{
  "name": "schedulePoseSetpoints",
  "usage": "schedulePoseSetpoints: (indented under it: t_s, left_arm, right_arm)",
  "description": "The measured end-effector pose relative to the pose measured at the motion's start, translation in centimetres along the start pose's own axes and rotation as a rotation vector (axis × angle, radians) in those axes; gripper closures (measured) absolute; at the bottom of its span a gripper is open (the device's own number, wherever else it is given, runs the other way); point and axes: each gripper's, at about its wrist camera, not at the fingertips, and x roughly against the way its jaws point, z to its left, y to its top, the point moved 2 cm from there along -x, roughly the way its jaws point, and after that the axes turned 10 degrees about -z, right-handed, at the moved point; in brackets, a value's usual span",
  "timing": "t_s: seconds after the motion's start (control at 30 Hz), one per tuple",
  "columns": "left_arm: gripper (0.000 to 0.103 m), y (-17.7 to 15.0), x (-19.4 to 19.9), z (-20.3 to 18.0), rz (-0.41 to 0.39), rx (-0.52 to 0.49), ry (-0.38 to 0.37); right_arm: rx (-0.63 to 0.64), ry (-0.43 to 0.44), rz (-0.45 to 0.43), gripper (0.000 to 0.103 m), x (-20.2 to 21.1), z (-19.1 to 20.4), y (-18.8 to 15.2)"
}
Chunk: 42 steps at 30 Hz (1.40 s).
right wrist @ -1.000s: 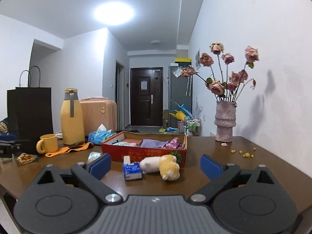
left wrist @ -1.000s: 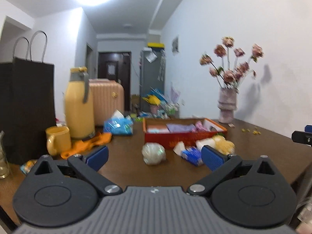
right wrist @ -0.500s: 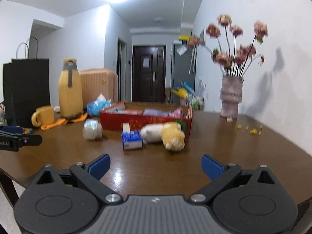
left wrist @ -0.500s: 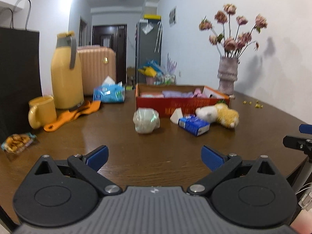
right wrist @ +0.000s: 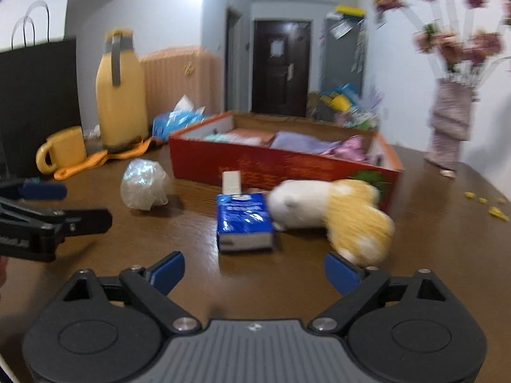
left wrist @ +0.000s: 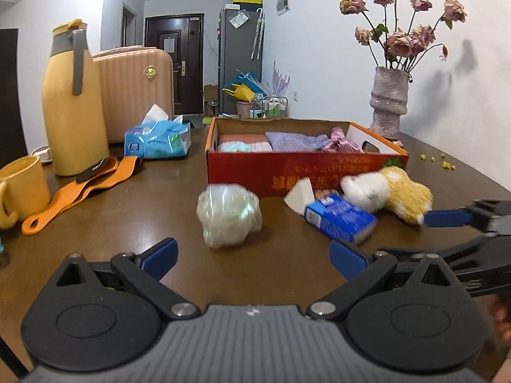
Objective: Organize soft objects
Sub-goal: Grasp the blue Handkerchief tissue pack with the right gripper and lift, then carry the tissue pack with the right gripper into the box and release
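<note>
A red cardboard box point(left wrist: 306, 172) point(right wrist: 281, 162) holds folded cloths on the brown table. In front of it lie a clear-wrapped soft ball point(left wrist: 228, 218) point(right wrist: 143, 186), a blue tissue pack point(left wrist: 340, 218) point(right wrist: 244, 221) and a white and yellow plush toy point(left wrist: 388, 191) point(right wrist: 332, 212). My left gripper point(left wrist: 254, 257) is open and empty, just short of the wrapped ball. My right gripper point(right wrist: 254, 273) is open and empty, just short of the tissue pack, its right finger near the plush. Each gripper shows at the edge of the other's view.
A yellow jug point(left wrist: 75, 102), yellow mug point(left wrist: 20, 188), orange strap point(left wrist: 80, 186) and blue tissue packet point(left wrist: 158, 142) stand at the left. A vase of dried roses point(left wrist: 389, 102) stands at the back right. A black paper bag point(right wrist: 35, 102) is far left.
Both grippers have moved forward and down toward the objects on the table; the wrapped ball, tissue pack and plush look much closer. Both stay open.
</note>
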Motion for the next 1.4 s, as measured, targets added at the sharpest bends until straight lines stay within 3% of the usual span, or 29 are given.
schedulePoseSetpoints:
  t_s: [0.1,0.17,0.23,0.33,0.53,0.57,0.63,0.7,0.77,0.83,1.0,1.07,1.17,1.2,1.23,1.4]
  left_arm:
    - [0.000,0.6,-1.5,0.3,-0.003,-0.002,0.009]
    - [0.000,0.6,-2.3,0.5,0.005,0.002,0.017]
    - [0.000,0.4,-2.8,0.7,0.017,0.005,0.026]
    - [0.000,0.1,-2.8,0.6,0.031,0.009,0.028]
    - [0.000,-0.7,-1.2,-0.8,0.065,0.067,-0.067]
    - [0.000,-0.9,-1.1,-1.3,0.078,0.080,-0.092]
    - [0.002,-1.4,-0.9,-2.7,0.101,0.088,-0.131]
    - [0.004,-1.7,-0.6,-4.0,0.103,0.074,-0.154]
    - [0.008,-1.7,-0.5,-5.1,0.100,0.067,-0.181]
    - [0.020,-1.7,-0.6,-6.0,0.102,0.074,-0.214]
    - [0.043,-2.3,-2.2,-6.3,0.199,0.173,-0.231]
    - [0.048,-2.5,-2.7,-5.9,0.210,0.211,-0.218]
    - [0.059,-2.4,-3.1,-5.3,0.221,0.256,-0.204]
    - [0.067,-2.4,-3.2,-5.2,0.224,0.268,-0.209]
    - [0.074,-2.4,-3.2,-5.1,0.228,0.281,-0.217]
    - [0.080,-2.7,-2.8,-4.9,0.243,0.345,-0.240]
  right_arm:
    - [0.040,0.008,0.018,0.013,-3.5,0.4,1.2]
    - [0.056,0.014,0.044,0.029,-5.4,0.6,1.6]
    - [0.034,0.032,0.090,0.052,-6.7,0.5,1.3]
    - [0.034,0.064,0.076,0.053,-5.7,0.6,0.6]
    - [0.109,0.290,0.080,0.051,0.9,1.4,-2.0]
    - [0.109,0.282,0.082,0.048,1.9,1.2,-2.3]
    - [0.088,0.194,0.081,0.028,3.3,0.2,-2.7]
    - [0.046,0.108,0.067,0.030,4.6,-1.3,-3.0]
    - [-0.030,0.065,0.057,0.033,5.8,-3.0,-3.2]
    - [-0.121,0.043,0.036,0.047,6.7,-4.2,-3.3]
    - [-0.302,0.106,-0.017,0.048,6.5,-5.4,-2.8]
    - [-0.331,0.114,-0.016,0.054,5.5,-5.6,-2.7]
    - [-0.376,0.115,0.015,0.073,3.2,-5.7,-2.8]
    - [-0.392,0.119,0.028,0.078,2.7,-5.7,-2.9]
    - [-0.413,0.130,0.030,0.079,2.4,-5.7,-3.1]
    - [-0.498,0.163,0.049,0.080,3.2,-5.5,-4.0]
